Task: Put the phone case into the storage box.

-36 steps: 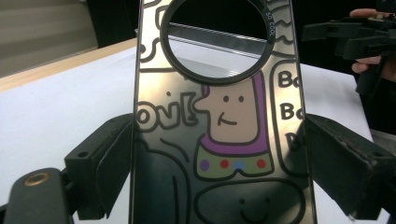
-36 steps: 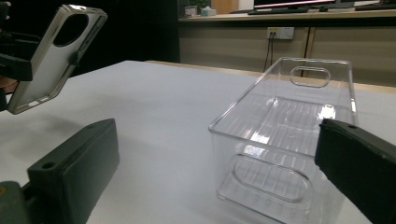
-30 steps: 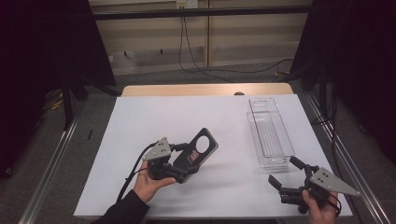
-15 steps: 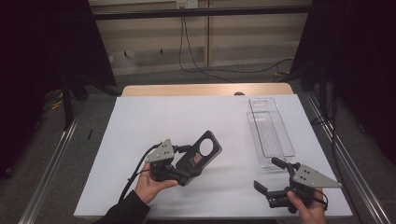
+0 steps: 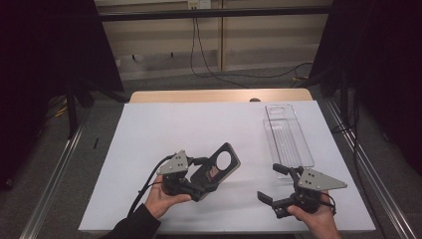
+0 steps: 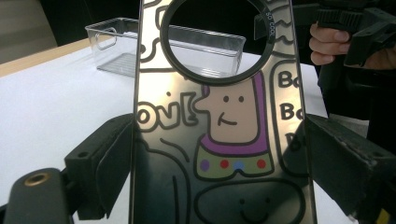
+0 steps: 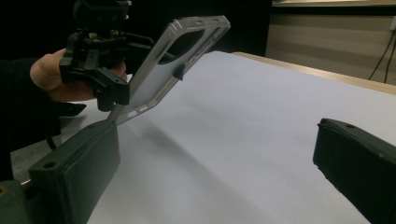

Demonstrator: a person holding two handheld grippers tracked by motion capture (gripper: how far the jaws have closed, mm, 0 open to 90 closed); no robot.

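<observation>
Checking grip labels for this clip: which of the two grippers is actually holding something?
The left gripper: it is shut on the phone case, which is tilted up off the table. The right gripper is open, with nothing between its jaws.

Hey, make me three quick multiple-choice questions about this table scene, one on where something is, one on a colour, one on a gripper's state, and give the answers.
1. Where does the clear plastic bin sit?
A. on the table's far right part
B. at the near left corner
C. under the left gripper

2. What colour is the ring around the phone case's round opening?
A. red
B. black
C. white

3. How is the right gripper?
A. shut on the case
B. shut on the bin
C. open and holding nothing

Answers: A, the bin lies right of centre, toward the far edge; B, the left gripper view shows a black ring; C, its jaws stand apart over bare white cover.
</observation>
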